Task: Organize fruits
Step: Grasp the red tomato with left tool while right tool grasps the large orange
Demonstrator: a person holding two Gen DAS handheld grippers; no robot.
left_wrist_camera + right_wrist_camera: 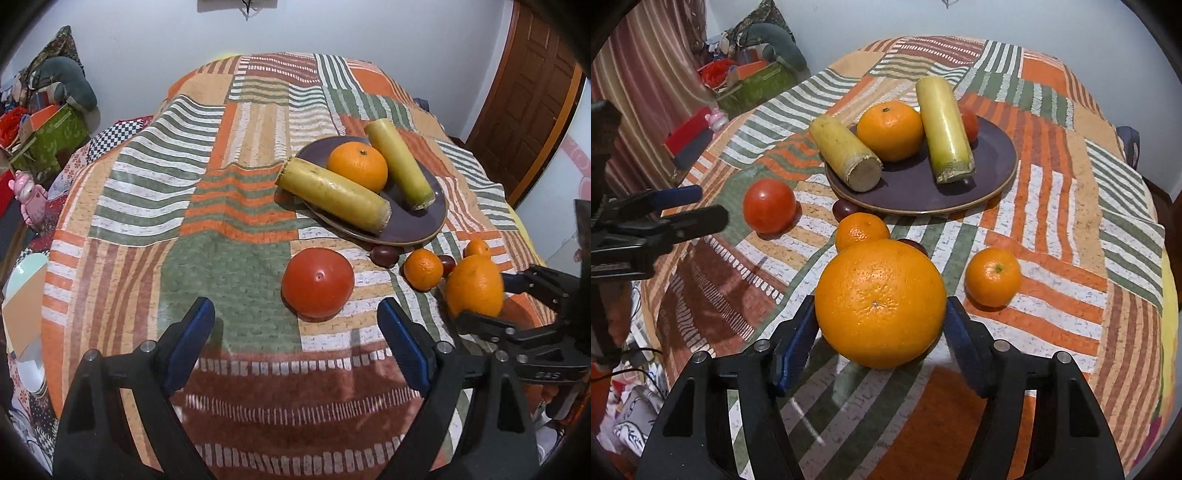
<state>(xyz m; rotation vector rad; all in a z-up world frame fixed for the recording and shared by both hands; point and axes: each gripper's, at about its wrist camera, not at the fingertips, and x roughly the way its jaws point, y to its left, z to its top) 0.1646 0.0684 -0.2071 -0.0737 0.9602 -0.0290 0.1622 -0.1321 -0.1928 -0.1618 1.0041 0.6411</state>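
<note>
- Orange and pebbled, a large round orange (880, 303) sat clamped between the blue-padded fingers of the right gripper (881, 341), lifted a little above the patchwork striped tablecloth (1052, 236).
- From the left wrist view that same large orange (475, 286) showed off to the right, pinched in the right gripper (480, 299).
- Just beyond the held fruit lay a small orange mandarin (861, 230), and a second small mandarin (993, 277) rested on the cloth just to the right of the right gripper's fingers.
- Two small dark red fruits showed near there, one (846, 209) under the plate's near edge and one (913, 245) mostly hidden behind the large orange.
- Farther ahead stood a dark purple round plate (923, 195) carrying two yellow-green cut cane sections (846, 157) (943, 129), a medium orange (891, 130) between them, and a red fruit (969, 123) half hidden behind the taller section.
- The left gripper (297, 345) hung with its jaws spread wide and nothing between them, low over the cloth.
- A shiny red round tomato-like fruit (317, 282) lay on the cloth directly ahead of the left gripper's fingers, near but apart from them.
- Seen from the right wrist, the left gripper (698, 206) was off to the left, with the red fruit (769, 205) just past its tips.
</note>
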